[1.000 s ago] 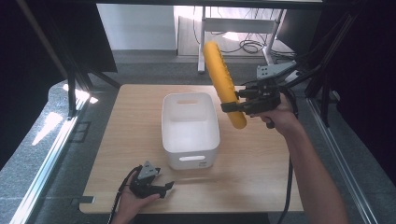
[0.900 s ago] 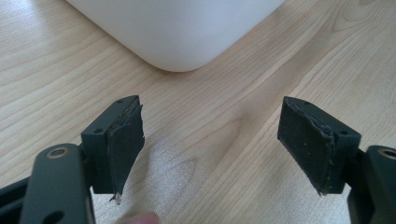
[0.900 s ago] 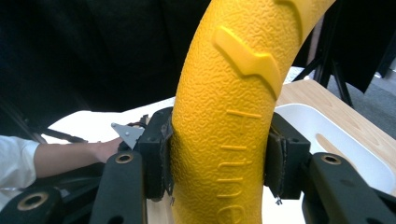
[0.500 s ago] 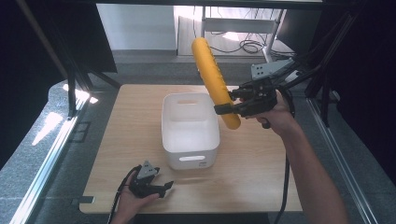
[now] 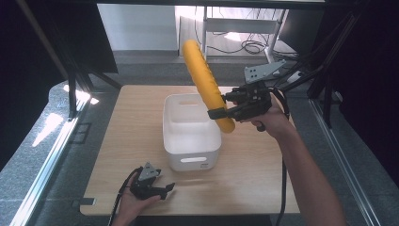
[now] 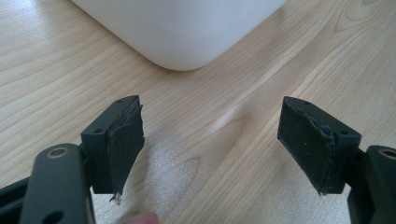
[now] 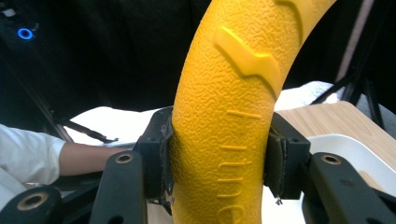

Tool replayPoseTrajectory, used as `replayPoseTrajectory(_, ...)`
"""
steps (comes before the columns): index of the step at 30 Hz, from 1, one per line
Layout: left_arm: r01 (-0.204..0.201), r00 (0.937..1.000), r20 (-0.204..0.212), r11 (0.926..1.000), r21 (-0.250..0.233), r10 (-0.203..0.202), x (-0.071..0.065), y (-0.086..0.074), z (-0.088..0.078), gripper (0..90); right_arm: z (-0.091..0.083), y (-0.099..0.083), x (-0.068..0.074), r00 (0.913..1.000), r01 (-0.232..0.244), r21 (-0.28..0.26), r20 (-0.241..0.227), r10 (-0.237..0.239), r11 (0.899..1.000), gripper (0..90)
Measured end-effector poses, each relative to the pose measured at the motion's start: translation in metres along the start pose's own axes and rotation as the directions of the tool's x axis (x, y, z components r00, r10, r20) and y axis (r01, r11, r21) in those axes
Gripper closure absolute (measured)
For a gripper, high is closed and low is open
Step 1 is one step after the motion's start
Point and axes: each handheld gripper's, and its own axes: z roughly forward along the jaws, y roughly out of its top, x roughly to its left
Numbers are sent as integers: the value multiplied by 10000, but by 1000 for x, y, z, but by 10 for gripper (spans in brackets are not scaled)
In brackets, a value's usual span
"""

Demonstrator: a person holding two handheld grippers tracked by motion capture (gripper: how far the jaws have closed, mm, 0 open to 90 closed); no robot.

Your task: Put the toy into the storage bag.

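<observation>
Your right hand-held gripper (image 5: 225, 112) is clamped on the yellow banana toy's (image 5: 205, 82) lower end; its long axis rises toward 11 o'clock over the white bin (image 5: 190, 141). Your left hand-held gripper (image 5: 162, 188) rests with jaws apart.

You are working in a lab or test room. Note the wooden bench (image 5: 141, 141) enclosed by a black metal frame (image 5: 70, 80), and the cables (image 5: 244, 46) trailing across the grey floor (image 5: 42, 165).
</observation>
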Motion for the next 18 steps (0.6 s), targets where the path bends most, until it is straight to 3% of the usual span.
replayPoseTrajectory(18,34,10000,-15,10000,-34,-34,0,0,-1,228,29,2,7,9964,152,309,-839,-126,9994,501)
